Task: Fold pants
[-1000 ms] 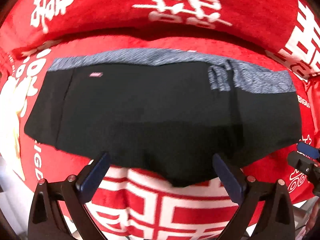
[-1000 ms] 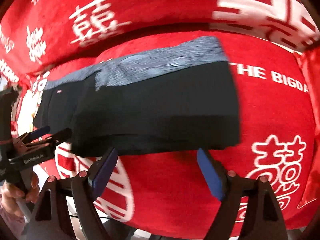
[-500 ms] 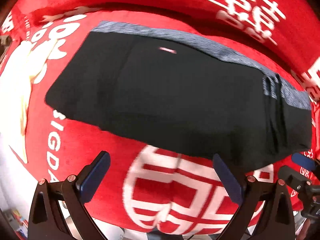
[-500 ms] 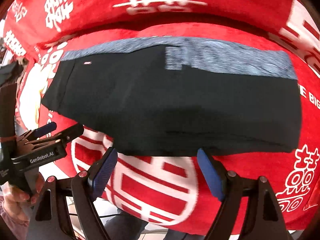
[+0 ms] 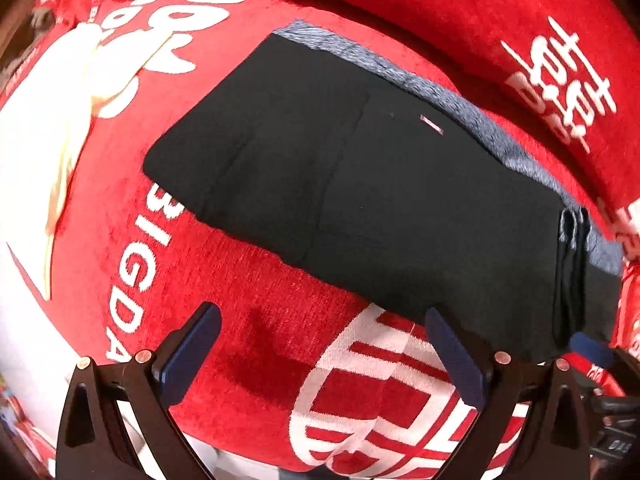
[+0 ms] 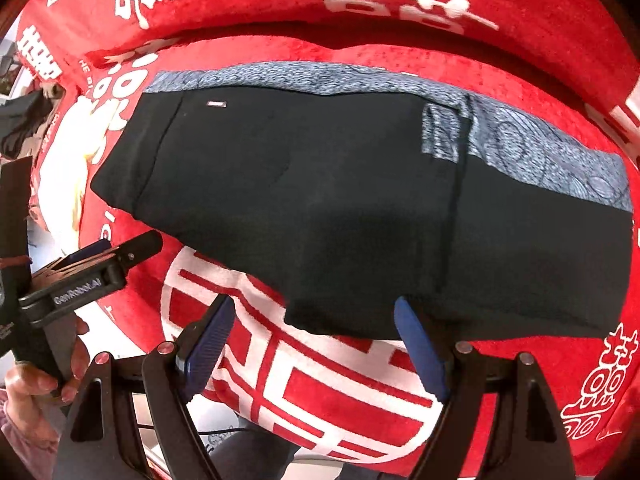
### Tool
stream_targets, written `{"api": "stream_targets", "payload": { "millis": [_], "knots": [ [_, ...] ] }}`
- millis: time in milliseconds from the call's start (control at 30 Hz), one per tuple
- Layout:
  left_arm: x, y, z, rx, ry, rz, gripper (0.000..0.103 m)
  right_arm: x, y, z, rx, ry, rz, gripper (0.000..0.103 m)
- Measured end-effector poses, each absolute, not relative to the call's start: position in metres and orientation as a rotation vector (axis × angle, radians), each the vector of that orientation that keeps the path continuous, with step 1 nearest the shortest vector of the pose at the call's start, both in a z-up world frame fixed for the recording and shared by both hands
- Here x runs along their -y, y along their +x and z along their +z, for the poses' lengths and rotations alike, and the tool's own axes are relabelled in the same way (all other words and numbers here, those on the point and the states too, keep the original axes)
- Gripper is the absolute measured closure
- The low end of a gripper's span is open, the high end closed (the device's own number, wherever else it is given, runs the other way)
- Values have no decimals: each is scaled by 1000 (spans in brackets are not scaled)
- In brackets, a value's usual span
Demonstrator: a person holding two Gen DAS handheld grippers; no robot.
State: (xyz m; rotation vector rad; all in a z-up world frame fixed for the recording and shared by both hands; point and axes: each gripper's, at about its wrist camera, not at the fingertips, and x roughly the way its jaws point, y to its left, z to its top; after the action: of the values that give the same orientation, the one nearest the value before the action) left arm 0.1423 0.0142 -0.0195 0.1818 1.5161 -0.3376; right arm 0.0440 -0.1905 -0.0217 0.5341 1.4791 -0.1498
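Lying flat on the red plush cloth with white characters and lettering, the black fabric pants with a blue-grey patterned waistband are folded into a compact block. In the left wrist view the block runs from 10 o'clock to 4 o'clock across the frame, with the waistband along its far edge toward 1 o'clock. A small pale label sits on the black fabric just below the waistband.

The left gripper hangs above the cloth at 6 o'clock with its jaws released and spread wide, nothing between them. Its left blue pad is over bare red cloth; its right pad overlaps the near hem of the pants, though contact cannot be told.

In the right wrist view the pants fill the centre, waistband at 12 o'clock to 2 o'clock. The right gripper is at 6 o'clock, jaws also released and empty, with the near hem of the pants just beyond the fingertips. At 9 o'clock the left gripper appears from the side, held by the person's left hand.
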Motion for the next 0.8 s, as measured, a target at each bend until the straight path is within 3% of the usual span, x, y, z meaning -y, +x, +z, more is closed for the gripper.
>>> {"api": "stream_targets", "payload": {
  "millis": [233, 800],
  "knots": [
    [-35, 154, -23, -1502, 112, -299, 0, 190, 46, -35, -1513, 534, -162, 18],
    [-78, 189, -44, -1437, -385, -391, 0, 183, 42, -46, -1540, 526, -143, 18]
  ]
}}
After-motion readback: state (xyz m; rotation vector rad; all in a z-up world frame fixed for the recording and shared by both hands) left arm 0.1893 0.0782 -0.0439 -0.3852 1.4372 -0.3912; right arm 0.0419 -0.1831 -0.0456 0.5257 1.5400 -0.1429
